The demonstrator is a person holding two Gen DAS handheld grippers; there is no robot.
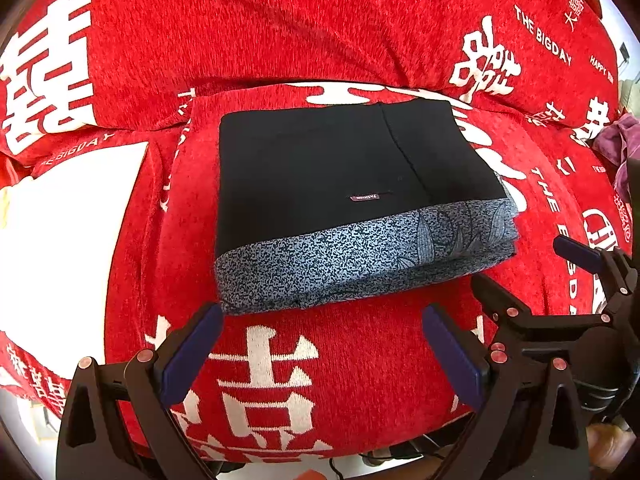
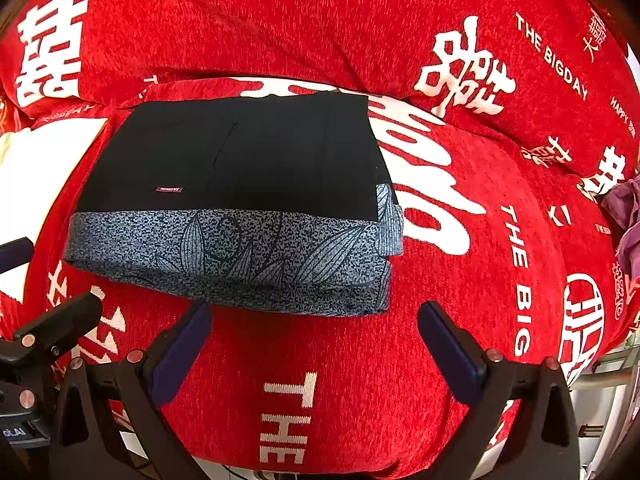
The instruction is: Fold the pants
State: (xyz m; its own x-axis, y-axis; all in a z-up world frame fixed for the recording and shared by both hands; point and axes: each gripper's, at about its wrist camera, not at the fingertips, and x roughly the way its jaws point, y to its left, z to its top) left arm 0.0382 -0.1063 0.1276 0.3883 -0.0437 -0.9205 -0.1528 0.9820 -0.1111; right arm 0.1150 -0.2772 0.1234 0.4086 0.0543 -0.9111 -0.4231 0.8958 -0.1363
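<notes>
Pants [image 1: 340,184] folded in compact stack mid sofa seat [image 1: 280,380]. Soft, light, layers prob slide; grab thick grey edge. Left gripper [image 1: 322,354] & right gripper [image 2: 314,350] fingers apart, empty.

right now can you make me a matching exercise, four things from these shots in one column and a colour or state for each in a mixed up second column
Things:
1. pants
2. sofa cover
3. left tool
4. crumpled cloth

Colour or state:
A. purple, at the right edge of the sofa
B. open, holding nothing
C. red with white lettering
D. folded into a black block with a grey patterned band

Pairs: 1-D, 2-C, 3-B, 4-A
</notes>
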